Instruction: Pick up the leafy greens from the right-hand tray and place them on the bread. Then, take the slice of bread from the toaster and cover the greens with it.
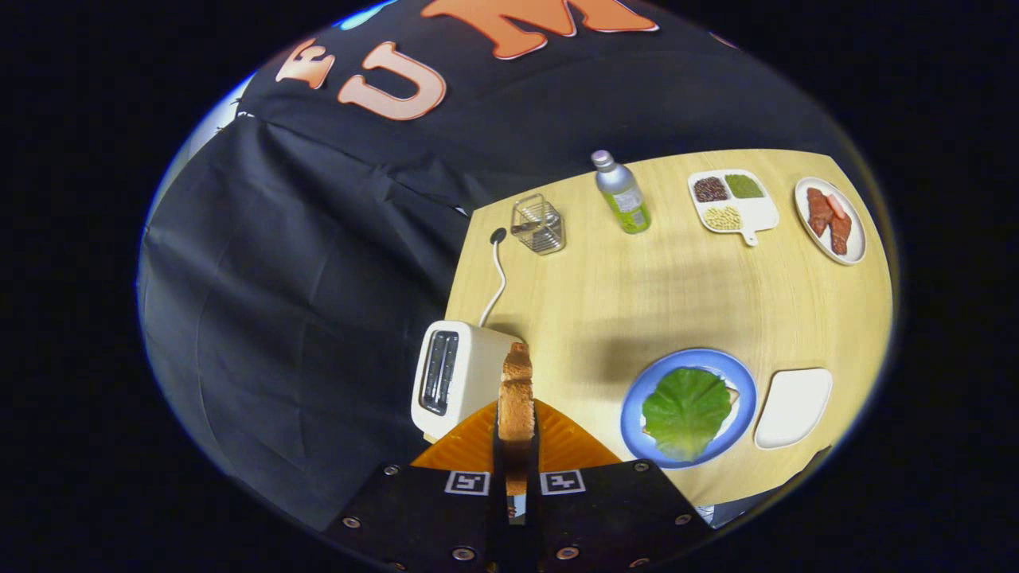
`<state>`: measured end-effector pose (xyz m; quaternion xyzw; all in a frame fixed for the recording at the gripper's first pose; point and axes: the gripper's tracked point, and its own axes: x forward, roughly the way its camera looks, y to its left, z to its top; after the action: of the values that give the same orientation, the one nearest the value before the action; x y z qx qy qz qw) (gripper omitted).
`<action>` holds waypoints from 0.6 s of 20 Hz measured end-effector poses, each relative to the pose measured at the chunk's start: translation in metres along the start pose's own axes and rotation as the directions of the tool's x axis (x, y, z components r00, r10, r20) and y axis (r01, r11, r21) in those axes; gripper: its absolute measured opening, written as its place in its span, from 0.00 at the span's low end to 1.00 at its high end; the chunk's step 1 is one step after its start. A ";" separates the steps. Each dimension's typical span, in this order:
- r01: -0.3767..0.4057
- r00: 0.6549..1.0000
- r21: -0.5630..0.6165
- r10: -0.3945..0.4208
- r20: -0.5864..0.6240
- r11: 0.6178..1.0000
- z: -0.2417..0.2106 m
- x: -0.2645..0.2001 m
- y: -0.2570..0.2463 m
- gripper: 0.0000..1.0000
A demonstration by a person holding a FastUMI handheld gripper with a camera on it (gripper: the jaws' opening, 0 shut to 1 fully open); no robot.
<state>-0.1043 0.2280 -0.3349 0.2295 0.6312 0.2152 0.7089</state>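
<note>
My gripper [516, 430] is shut on a slice of toasted bread [517, 398], held edge-on between both fingers and lifted above the table. Just left of the slice stands the white toaster [455, 374], its slots dark. To the right of the fingers lies a blue plate [637, 398]. On it a green leaf [686, 412] covers a slice of bread [731, 395], of which only a corner peeks out. The white tray [793, 407] right of the plate holds nothing.
At the back of the wooden table [637, 294] stand a wire rack [539, 224], a green-labelled bottle [622, 194], a divided dish of beans [731, 202] and a plate of meat slices [829, 220]. The toaster's cord [498, 278] runs towards the table's left edge.
</note>
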 end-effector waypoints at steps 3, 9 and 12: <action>0.005 1.000 0.039 -0.004 -0.007 0.999 -0.010 0.003 -0.036 0.09; 0.022 0.998 0.113 -0.015 -0.058 0.993 -0.042 0.030 -0.101 0.11; 0.013 0.998 0.143 -0.003 -0.070 0.990 -0.054 0.043 -0.121 0.11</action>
<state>-0.1518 0.1600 -0.4468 0.2699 0.6702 0.1743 0.6690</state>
